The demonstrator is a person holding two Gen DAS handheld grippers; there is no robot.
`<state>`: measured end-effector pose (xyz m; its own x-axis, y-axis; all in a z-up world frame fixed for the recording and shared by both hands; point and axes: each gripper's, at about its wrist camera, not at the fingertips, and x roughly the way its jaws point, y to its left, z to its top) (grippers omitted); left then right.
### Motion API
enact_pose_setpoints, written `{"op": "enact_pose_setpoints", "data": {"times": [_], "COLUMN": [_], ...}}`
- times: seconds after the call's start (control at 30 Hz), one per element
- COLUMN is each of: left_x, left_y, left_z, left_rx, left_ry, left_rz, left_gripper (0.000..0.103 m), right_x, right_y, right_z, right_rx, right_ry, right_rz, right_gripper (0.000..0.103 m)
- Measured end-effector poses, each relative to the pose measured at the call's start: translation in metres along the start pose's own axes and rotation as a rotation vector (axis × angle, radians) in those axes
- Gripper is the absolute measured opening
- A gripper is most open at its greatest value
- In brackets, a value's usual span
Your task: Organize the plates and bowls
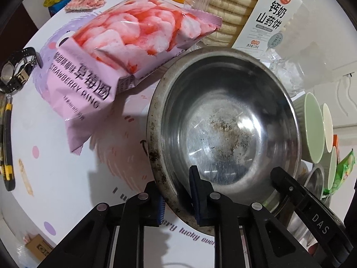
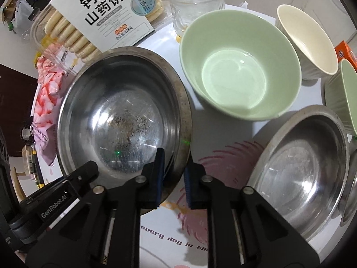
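A stained steel bowl sits upright on the patterned tablecloth. My left gripper is shut on the bowl's near rim, one pad outside and one inside. My right gripper clamps the opposite side of that rim in the same way, and it also shows in the left wrist view. A light green bowl, a cream bowl, another green bowl and a second steel bowl stand to the right.
A pink strawberry-ring snack bag leans against the held bowl's far left side. A biscuit pack and a glass jar stand behind it. A black wristwatch lies at the table's left edge.
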<state>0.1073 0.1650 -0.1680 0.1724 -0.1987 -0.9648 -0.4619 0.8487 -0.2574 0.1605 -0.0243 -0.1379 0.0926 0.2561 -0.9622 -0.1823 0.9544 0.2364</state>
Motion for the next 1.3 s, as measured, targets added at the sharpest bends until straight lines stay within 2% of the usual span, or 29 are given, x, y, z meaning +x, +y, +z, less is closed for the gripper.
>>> {"op": "enact_pose_setpoints", "data": {"times": [0.27, 0.5, 0.6, 0.83, 0.97, 1.3], "left_x": [-0.029, -0.056, -0.054, -0.020, -0.008, 0.004], "left_y": [0.006, 0.015, 0.018, 0.006, 0.003, -0.013], "left_z": [-0.029, -0.072, -0.092, -0.106, -0.105, -0.111], "left_rx": [0.060, 0.119, 0.127, 0.141, 0.146, 0.170], "left_ry": [-0.055, -0.081, -0.076, -0.058, -0.045, -0.073], "left_rz": [-0.010, -0.017, -0.012, -0.002, 0.000, 0.022], "left_gripper": [0.018, 0.018, 0.019, 0.018, 0.018, 0.018], "right_x": [-0.029, -0.057, -0.059, -0.044, -0.034, -0.026], "right_y": [0.001, 0.009, 0.010, -0.010, -0.019, -0.035], "right_z": [-0.031, -0.082, -0.104, -0.137, -0.143, -0.141], "right_rx": [0.006, -0.006, -0.014, 0.003, 0.012, 0.032], "right_ry": [-0.039, -0.084, -0.101, -0.085, -0.077, -0.094], "right_rz": [0.029, 0.042, 0.029, 0.012, 0.004, -0.004], "right_gripper": [0.018, 0.019, 0.019, 0.019, 0.020, 0.020]}}
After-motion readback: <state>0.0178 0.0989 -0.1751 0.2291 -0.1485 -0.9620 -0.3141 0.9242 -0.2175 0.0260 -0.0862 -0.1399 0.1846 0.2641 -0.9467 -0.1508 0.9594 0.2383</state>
